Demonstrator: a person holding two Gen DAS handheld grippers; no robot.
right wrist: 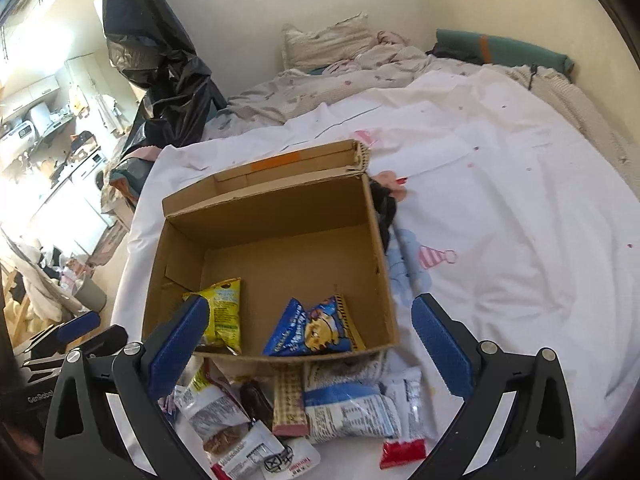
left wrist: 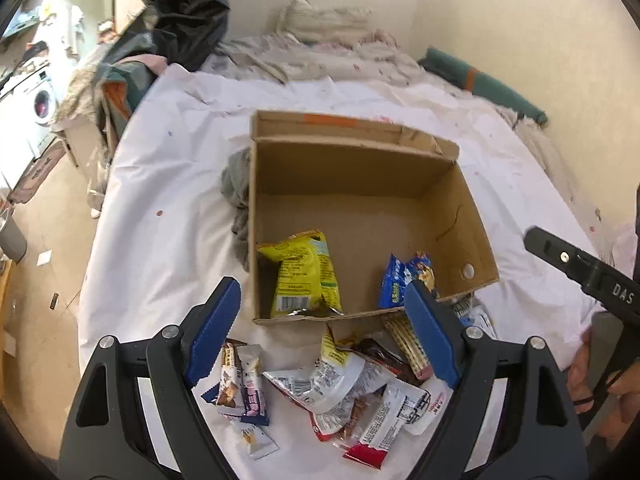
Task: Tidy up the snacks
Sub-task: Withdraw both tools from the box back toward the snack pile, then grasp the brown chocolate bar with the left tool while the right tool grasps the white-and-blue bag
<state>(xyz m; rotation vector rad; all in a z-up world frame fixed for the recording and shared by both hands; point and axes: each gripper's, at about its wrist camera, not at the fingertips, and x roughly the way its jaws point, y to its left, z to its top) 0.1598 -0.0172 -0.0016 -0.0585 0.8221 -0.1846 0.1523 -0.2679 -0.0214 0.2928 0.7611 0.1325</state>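
An open cardboard box stands on a white bed sheet; it also shows in the right wrist view. Inside lie a yellow snack bag and a blue snack bag. A pile of loose snack packets lies on the sheet in front of the box. My left gripper is open and empty above the pile. My right gripper is open and empty over the box's near wall; part of it shows at the right of the left wrist view.
The bed has a rumpled blanket and pillow at the back by the wall. A black plastic bag hangs at the left. A grey cloth lies against the box's left side. The floor and a washing machine lie left of the bed.
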